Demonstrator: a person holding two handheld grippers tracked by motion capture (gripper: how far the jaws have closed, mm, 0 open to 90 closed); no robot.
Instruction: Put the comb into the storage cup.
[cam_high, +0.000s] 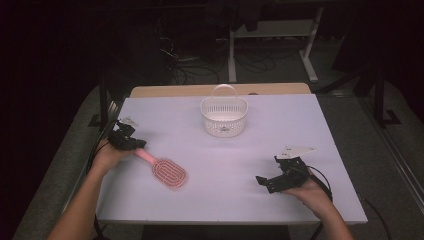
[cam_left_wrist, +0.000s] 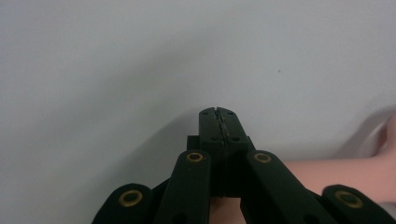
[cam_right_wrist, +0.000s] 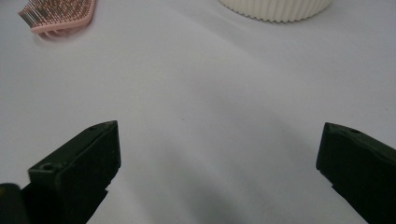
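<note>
Hairbrush in pink lies at the left of a white table, its vented paddle head toward the middle and its handle running back to the left gripper, which sits near the table's left edge in the person's left hand. Seen from the left gripper view, that gripper's black jaws are pressed together with nothing between their tips, the pink handle passing under and to one side of them; whether it touches the gripper cannot be told. Farther back, at mid-table, stands a white slotted basket with its hoop handle upright. At the right, well apart from the brush, the right gripper rests low over the table in the person's right hand, jaws spread wide and empty; the right gripper view shows bare tabletop between them, with the brush head and the basket's ribbed wall beyond.
</note>
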